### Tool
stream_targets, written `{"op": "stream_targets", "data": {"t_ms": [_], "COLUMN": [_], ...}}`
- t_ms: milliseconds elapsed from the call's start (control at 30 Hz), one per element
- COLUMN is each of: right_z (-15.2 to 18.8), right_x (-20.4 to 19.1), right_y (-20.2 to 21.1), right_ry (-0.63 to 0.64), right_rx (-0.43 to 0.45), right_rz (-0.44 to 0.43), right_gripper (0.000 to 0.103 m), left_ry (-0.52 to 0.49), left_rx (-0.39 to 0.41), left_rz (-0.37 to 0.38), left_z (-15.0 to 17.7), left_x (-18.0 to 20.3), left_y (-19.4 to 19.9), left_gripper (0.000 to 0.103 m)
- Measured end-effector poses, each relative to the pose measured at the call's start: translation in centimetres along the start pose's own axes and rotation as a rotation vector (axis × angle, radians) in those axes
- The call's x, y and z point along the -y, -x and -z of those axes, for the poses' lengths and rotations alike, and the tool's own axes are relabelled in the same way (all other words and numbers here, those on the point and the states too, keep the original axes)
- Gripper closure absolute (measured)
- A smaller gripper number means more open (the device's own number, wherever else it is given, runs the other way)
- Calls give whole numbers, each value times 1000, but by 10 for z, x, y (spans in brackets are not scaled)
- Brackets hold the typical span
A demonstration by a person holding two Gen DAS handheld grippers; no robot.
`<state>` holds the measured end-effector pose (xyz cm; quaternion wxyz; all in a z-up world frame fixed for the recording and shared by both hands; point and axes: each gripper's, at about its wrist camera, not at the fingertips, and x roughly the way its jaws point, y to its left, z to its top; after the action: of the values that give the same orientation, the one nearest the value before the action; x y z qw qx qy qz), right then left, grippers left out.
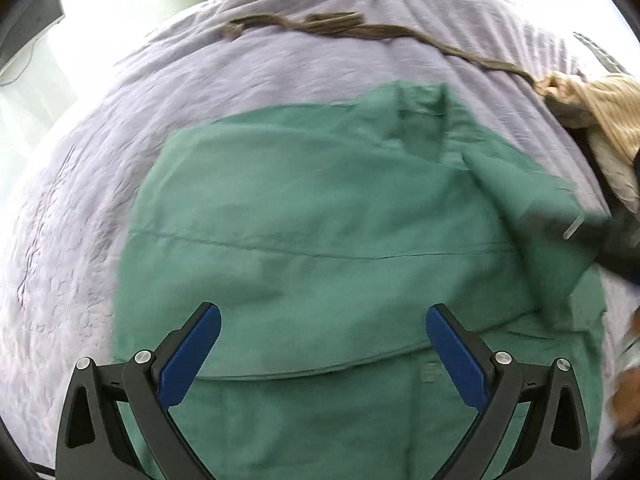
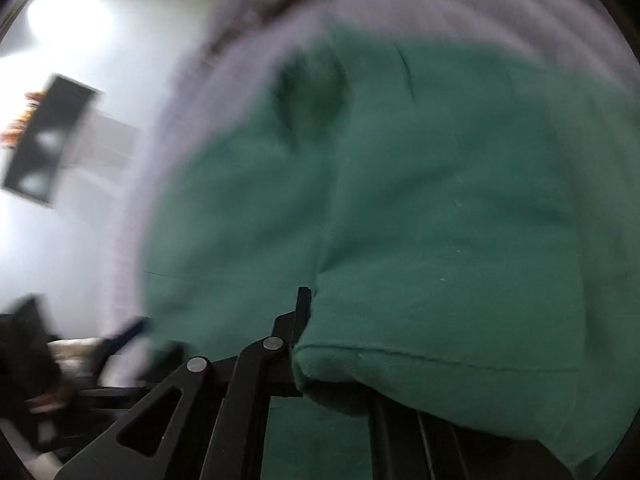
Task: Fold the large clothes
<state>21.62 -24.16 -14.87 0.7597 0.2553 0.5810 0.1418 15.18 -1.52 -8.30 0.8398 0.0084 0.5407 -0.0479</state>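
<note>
The green shirt lies spread over the lilac quilt and fills the centre and lower half of the left wrist view. One layer of it is already turned over: a curved folded edge runs across the lower middle of that frame, with a buttoned placket showing just beneath it at lower right. At the right of the frame a sleeve or side panel stands lifted and doubled back, its hem raised off the rest of the cloth.

The left gripper hangs over the lower centre of the shirt with its blue-padded fingers spread wide, nothing between them. In the right wrist view, which is heavily blurred, the right gripper is clamped on a thick fold of the same green cloth; only one black finger shows, the other being buried under the fabric that drapes over it at the lower right.

The step in hand looks like carrying the right side of the shirt inward across the body. The next move would call for laying that held fold flat and square over the middle, then letting go without dragging it, while the free gripper could pin or smooth the lower layer.

A brown belt-like strip and a tan striped garment lie along the upper and right edges of the left wrist view, well apart from the fold.
</note>
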Motion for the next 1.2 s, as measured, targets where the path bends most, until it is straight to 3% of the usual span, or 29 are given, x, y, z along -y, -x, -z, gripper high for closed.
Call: {"op": "stream_targets", "data": {"t_ms": [67, 100, 133, 167, 267, 300, 333, 367, 400, 533, 600, 667, 700, 733, 833, 967, 1133, 1200], "right_z": [9, 16, 23, 28, 28, 23, 17, 13, 8, -5, 1, 15, 22, 29, 44, 62, 62, 63], "right_x": [14, 21, 28, 33, 44, 45, 43, 36, 27, -28, -65, -82, -86, -86, -72, -12, 50, 65], "right_y": [11, 21, 34, 45, 73, 76, 75, 72, 69, 54, 24, 1, -9, -11, 5, 46, 78, 95], "right_ry": [-106, -154, -197, -229, -300, -304, -299, -281, -252, -17, 106, 161, 168, 156, 125, 1, -173, -239], "right_rx": [19, 43, 92, 137, 236, 252, 253, 247, 247, 223, 132, 62, 25, 17, 35, 75, 112, 173], "right_rz": [-83, -125, -165, -173, -112, -100, -81, -71, -86, -80, -60, -17, -11, -35, -77, -53, -92, -117], "right_gripper": [74, 46, 28, 25, 26, 42, 72, 86, 90, 90, 85, 69, 46, 35, 34, 34, 34, 34], "left_ry": [12, 18, 22, 25, 28, 29, 30, 32, 37, 66, 86, 107, 120, 131, 160, 144, 72, 24], "left_rx": [-13, -17, -16, -15, -17, -17, -16, -14, -11, 8, 22, 31, 29, 21, 2, 8, 15, 29], "left_rz": [-1, 7, 14, 21, 38, 42, 46, 48, 49, 39, 28, 15, 8, 3, 9, 70, 174, 187], "left_z": [4, 7, 9, 11, 17, 19, 19, 20, 21, 25, 27, 30, 32, 33, 35, 30, 11, 5], "left_x": [-9, -13, -16, -19, -25, -27, -29, -31, -34, -47, -56, -65, -70, -74, -80, -71, -31, -9], "left_y": [-5, -7, -8, -8, -6, -5, -4, -2, 1, 11, 15, 18, 18, 17, 16, 18, 8, 6], "left_gripper": [0, 0, 0, 0, 0, 0, 0, 0, 0, 0, 0, 0, 0, 0, 0, 0, 0, 0]}}
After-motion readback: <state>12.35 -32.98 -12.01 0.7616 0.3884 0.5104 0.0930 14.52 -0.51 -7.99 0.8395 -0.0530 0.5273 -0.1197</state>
